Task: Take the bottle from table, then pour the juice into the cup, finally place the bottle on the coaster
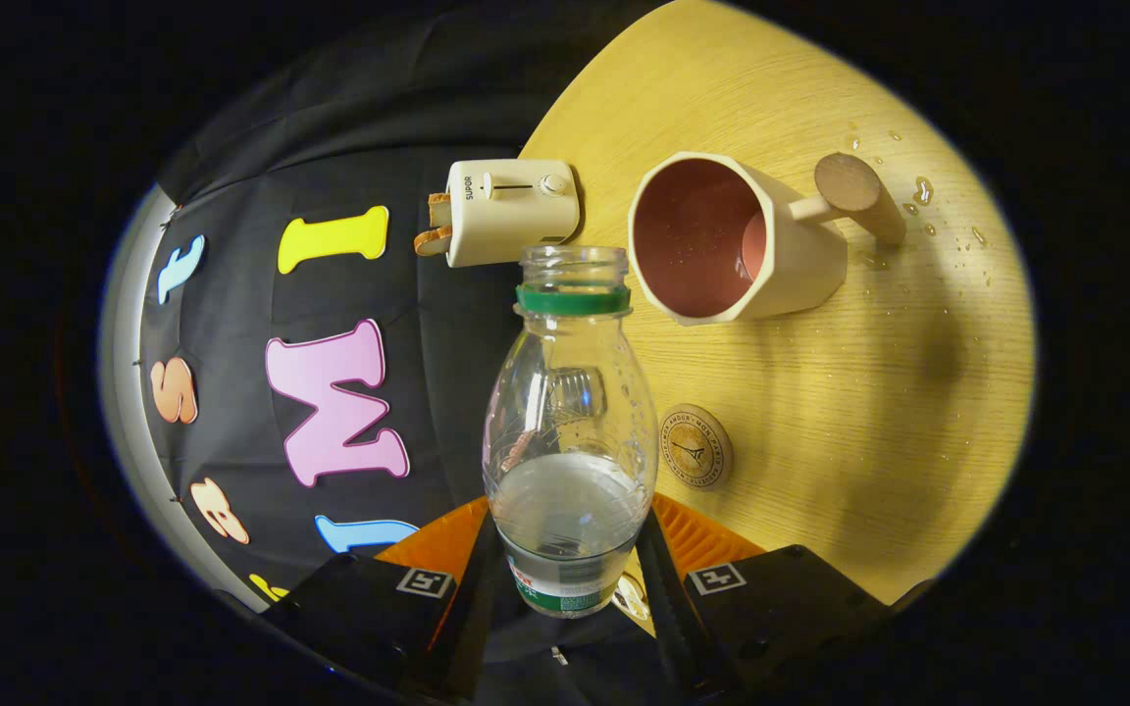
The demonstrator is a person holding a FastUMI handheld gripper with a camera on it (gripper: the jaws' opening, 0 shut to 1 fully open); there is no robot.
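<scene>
Furthest left among the things on the wooden table [820, 422] stands a cream toaster [511, 209], with a slice of bread [436, 227] poking from its slot, close to the table's edge by the black cloth wall. Next comes the clear plastic bottle [568, 431], open at the mouth with a green ring around its neck; it is tilted along with the view and clear liquid pools in its lower part, filling well under half of it. The gripper [565, 579] is clenched on the bottle, both fingers pressing its labelled lower body, one from each side. Just beside the bottle, on the table past the fingers, lies a round wooden coaster [694, 446] with a printed emblem, nothing resting on it. Further on, beyond the bottle's mouth, sits the cream faceted cup [737, 240] with a wooden peg handle; its pinkish inside shows a little liquid at the bottom. Water drops [922, 188] dot the tabletop near the handle.
</scene>
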